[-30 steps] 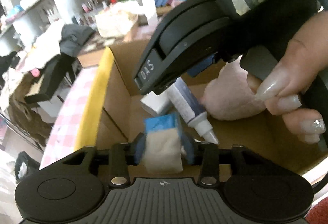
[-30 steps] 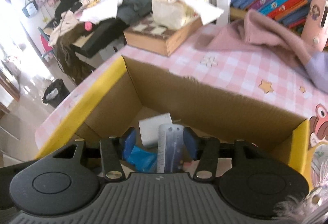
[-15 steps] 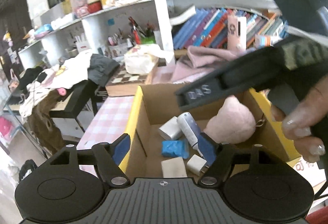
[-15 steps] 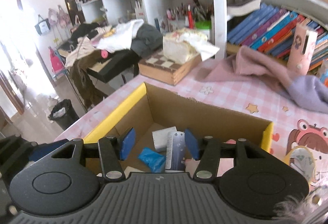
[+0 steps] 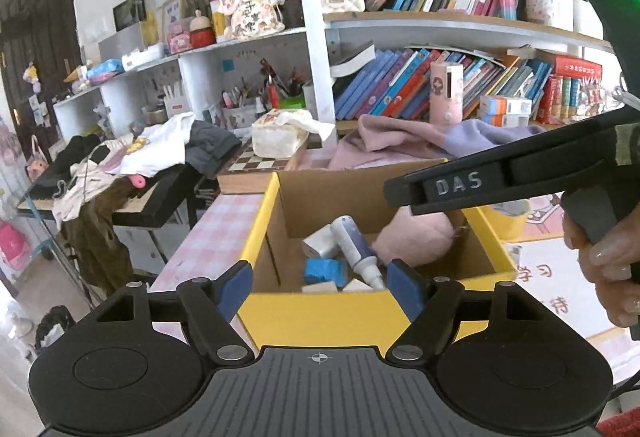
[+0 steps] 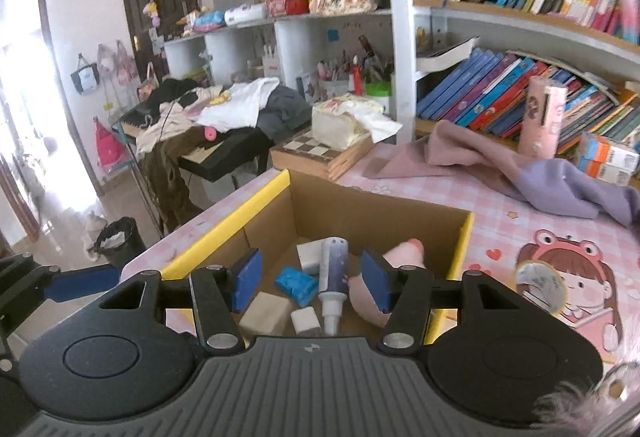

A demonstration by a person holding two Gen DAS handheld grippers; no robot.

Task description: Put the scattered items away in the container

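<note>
Both grippers hang above the box with fingers spread and nothing between them — the left gripper over the near yellow rim, the right gripper over the box's inside. The box sits on the pink checked counter, and it already holds a fair load: a tube lying nozzle-down along the middle, a blue packet beside it, a white block at the back, a beige block and a small white piece at the front, and a pink plush against the right wall. By the look of it, most of the tidying is done. What may be left is harder to judge — a round mirror lies flat on the counter just right of the box, and a pink cloth sprawls further back, but whether either counts as scattered items I cannot tell. Nothing else small shows loose near the box.
</note>
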